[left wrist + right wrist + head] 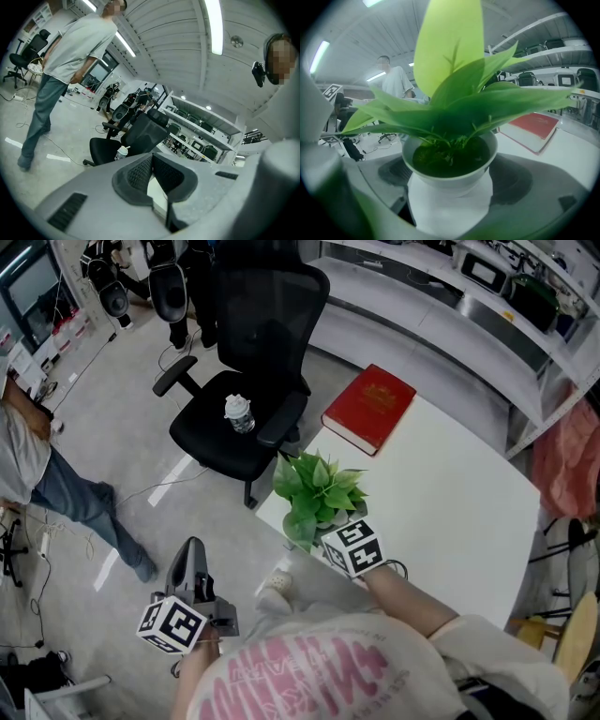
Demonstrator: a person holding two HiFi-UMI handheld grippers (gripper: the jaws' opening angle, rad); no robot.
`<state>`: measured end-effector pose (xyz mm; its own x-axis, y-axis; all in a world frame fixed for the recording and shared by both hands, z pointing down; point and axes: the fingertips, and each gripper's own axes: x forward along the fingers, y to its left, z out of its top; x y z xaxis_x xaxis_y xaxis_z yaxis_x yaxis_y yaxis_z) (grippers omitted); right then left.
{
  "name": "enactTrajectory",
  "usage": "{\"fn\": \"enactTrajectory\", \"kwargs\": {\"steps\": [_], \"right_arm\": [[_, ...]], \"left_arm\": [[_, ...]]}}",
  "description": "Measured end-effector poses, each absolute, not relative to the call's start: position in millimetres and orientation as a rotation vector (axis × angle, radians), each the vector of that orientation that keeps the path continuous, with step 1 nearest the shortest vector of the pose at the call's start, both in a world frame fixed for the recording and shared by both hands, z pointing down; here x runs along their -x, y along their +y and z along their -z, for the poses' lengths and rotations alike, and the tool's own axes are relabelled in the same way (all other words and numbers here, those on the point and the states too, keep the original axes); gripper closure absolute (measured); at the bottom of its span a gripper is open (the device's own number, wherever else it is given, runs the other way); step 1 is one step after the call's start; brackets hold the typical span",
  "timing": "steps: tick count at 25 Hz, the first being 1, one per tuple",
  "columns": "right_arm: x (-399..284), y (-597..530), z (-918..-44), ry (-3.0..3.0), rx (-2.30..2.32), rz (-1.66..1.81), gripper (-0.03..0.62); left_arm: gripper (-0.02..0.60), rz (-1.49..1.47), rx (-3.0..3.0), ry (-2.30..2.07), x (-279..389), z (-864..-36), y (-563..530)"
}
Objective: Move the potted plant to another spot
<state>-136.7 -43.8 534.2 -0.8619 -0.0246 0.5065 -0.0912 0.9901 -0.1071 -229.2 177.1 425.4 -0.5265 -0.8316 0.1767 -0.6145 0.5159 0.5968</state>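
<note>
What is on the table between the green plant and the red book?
Nothing. In the head view, only bare white table separates the green leafy potted plant from the red hardcover book.

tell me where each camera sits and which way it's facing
Left gripper view: rides the left gripper, facing the office chair; its shut jaws show.
Right gripper view: rides the right gripper, facing the potted plant held between its jaws, red book behind.
Head view: on the person's head, looking steeply down at the white table; shirt, forearm and both grippers show.
Shared: head and right both show potted plant and red book.
</note>
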Motion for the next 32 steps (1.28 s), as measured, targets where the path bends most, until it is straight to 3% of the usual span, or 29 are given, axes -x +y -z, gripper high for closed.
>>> {"fn": "enactTrajectory", "kwargs": {"steps": [32], "right_arm": [[115,-42,-548,-2.572,-0.094,-0.266,0.088]], "left_arm": [[0.578,0.67,-1.199,-2.293,222,-429,177]]}}
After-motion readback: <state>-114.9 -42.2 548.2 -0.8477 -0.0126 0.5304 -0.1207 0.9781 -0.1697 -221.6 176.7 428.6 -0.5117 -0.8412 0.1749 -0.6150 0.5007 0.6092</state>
